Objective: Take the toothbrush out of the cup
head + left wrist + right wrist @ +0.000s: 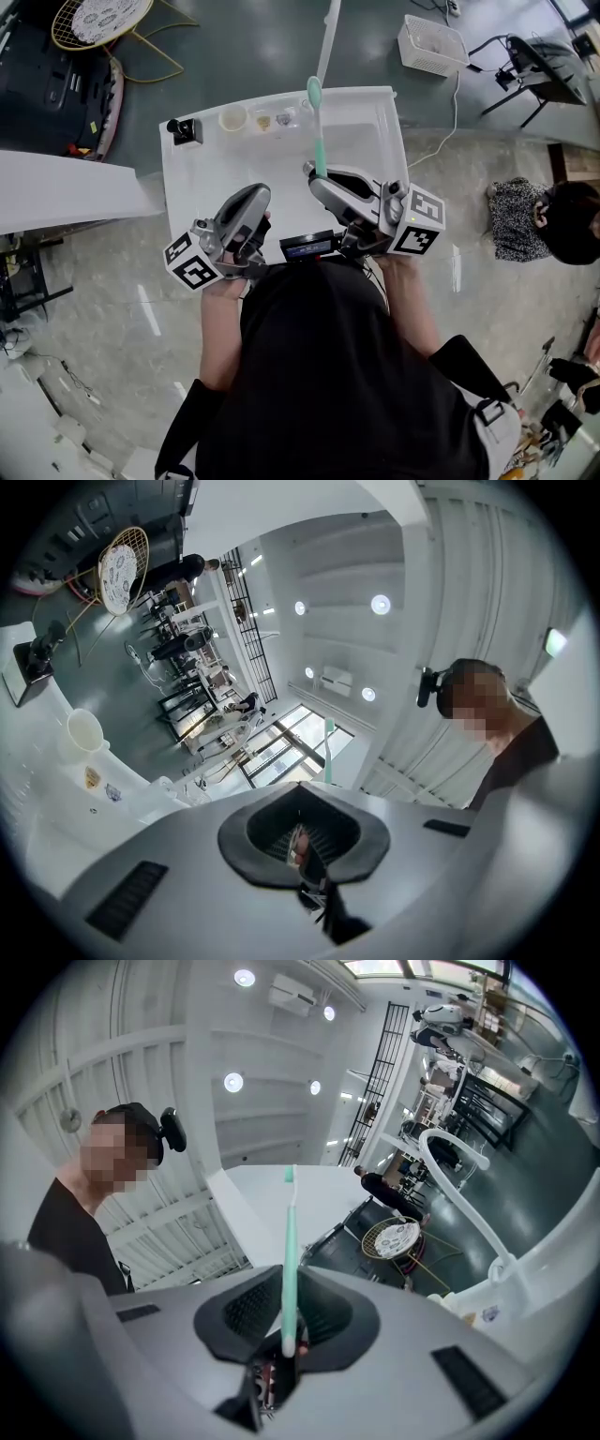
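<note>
A mint-green toothbrush (pixel 317 131) sticks out of my right gripper (pixel 314 176), brush head pointing away from me over the white counter (pixel 375 122). In the right gripper view the pads press on the lower end of the toothbrush (pixel 290 1260) and my right gripper (pixel 286 1321) is shut on it. A white cup (pixel 232 117) stands at the counter's far edge, apart from both grippers; the left gripper view shows the cup (pixel 82 731) at its left. My left gripper (pixel 255 195) is held to the left of the right one, and the left gripper (pixel 302 841) is shut with nothing in it.
A black object on a small stand (pixel 185 129) sits at the counter's far left corner, with two small items (pixel 274 119) beside the cup. A white faucet (pixel 459 1162) arches over the basin. On the floor are a white basket (pixel 431 42) and another person (pixel 553 220).
</note>
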`<action>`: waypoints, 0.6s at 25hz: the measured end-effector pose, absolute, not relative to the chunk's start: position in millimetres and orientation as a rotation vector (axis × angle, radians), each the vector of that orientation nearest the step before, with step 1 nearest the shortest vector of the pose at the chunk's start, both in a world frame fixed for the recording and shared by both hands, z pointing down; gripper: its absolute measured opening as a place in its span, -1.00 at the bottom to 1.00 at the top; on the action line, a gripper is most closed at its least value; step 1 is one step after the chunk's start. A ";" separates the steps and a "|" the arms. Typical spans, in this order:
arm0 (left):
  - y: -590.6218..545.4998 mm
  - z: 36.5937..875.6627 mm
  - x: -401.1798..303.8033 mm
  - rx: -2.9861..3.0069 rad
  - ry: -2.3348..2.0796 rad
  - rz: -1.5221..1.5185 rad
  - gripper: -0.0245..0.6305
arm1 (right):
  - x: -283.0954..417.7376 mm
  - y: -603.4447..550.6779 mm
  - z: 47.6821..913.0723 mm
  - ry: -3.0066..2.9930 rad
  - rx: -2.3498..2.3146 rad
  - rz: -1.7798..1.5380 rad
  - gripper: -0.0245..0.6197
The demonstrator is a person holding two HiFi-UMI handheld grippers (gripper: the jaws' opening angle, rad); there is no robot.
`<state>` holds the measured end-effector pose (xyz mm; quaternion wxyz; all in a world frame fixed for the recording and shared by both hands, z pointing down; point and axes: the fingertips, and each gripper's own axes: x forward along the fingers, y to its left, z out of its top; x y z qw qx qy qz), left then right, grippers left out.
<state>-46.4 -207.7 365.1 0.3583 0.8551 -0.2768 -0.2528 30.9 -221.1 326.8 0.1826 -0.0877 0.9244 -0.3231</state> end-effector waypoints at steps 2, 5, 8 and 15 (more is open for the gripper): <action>-208.0 364.6 -43.8 2.207 -0.710 -0.650 -0.90 | 30.5 -221.2 325.9 2.613 -0.241 -0.906 -0.75; -207.6 363.7 -37.4 2.214 -0.711 -0.648 -0.90 | 32.9 -219.3 326.7 2.621 -0.230 -0.897 -0.75; -206.5 363.3 -32.4 2.219 -0.720 -0.647 -0.90 | 36.0 -216.6 329.1 2.629 -0.219 -0.892 -0.75; -206.7 364.6 -29.5 2.210 -0.741 -0.638 -0.90 | 39.1 -216.2 331.9 2.638 -0.209 -0.891 -0.75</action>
